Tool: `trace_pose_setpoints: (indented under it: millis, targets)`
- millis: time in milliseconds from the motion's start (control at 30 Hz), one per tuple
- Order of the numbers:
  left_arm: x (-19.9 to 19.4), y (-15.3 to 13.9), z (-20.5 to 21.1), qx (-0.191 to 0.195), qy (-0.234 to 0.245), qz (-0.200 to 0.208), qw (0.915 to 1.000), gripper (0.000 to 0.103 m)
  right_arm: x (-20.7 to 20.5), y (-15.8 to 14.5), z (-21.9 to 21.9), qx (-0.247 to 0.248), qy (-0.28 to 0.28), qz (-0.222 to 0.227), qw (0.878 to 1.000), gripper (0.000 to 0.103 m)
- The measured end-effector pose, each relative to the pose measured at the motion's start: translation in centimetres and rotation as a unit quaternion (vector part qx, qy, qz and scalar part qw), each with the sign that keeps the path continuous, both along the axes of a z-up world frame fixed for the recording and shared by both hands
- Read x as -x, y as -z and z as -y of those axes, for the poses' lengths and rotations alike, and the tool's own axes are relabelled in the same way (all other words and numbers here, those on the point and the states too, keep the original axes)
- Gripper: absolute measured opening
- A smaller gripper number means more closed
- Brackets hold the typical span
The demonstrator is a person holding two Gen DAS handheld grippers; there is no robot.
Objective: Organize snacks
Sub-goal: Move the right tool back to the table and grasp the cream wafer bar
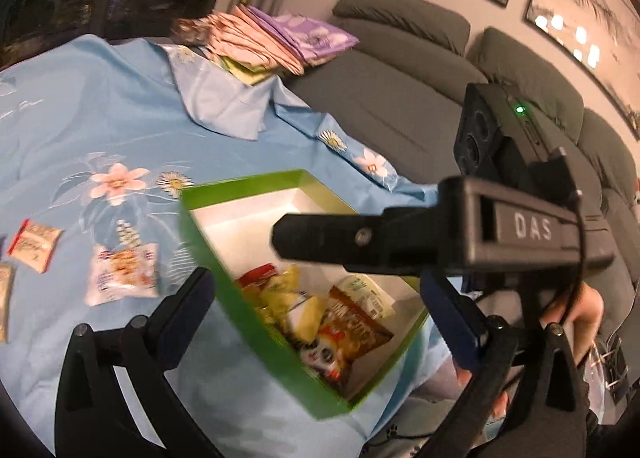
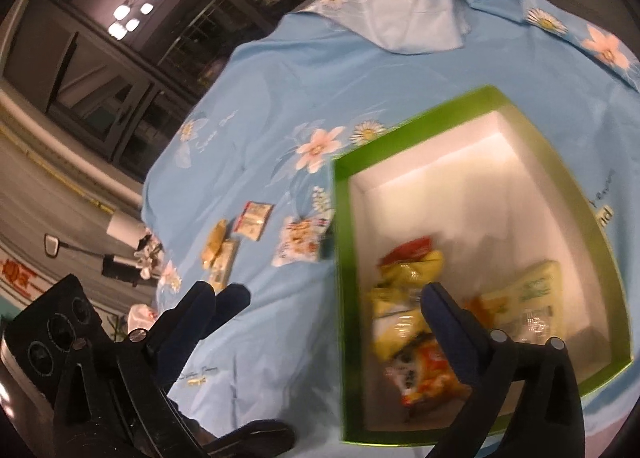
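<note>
Covering the surface, a blue floral cloth (image 2: 304,98) carries the green box (image 2: 340,258), already part-filled. Loose snack packets (image 1: 124,274) lie just beside it. Both grippers, left (image 1: 320,298) and right (image 2: 332,298), hover with fingers apart, empty. Grabbing could bunch the cloth and shift the box.

I see dim, warm indoor lighting. Ceiling lamps reflect in the window (image 2: 132,10) and framed picture (image 1: 568,34). Motion blur smears both views; fisheye edges bend and vignette black.
</note>
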State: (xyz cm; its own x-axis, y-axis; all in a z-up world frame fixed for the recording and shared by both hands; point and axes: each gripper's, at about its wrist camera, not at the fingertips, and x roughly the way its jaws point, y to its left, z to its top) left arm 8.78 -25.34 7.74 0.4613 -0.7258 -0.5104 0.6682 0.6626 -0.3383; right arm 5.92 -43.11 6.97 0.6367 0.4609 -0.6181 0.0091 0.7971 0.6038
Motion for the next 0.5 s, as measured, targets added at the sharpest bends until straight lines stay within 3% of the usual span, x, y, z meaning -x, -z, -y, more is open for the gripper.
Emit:
trace_pose_setpoints:
  millis: [267, 500]
  targets:
    - [1.0, -0.4, -11.7, 0.032, -0.099, 0.003, 0.9946, 0.102, -1.4, -2.0, -8.6, 0.003, -0.069, 0.022, 0.997, 0.103]
    - [1.0, 1.8, -21.6, 0.071, -0.182, -0.036, 0.9800, 0.103, -1.9, -1.2, -17.2, 0.025, -0.142, 0.062, 0.988, 0.103]
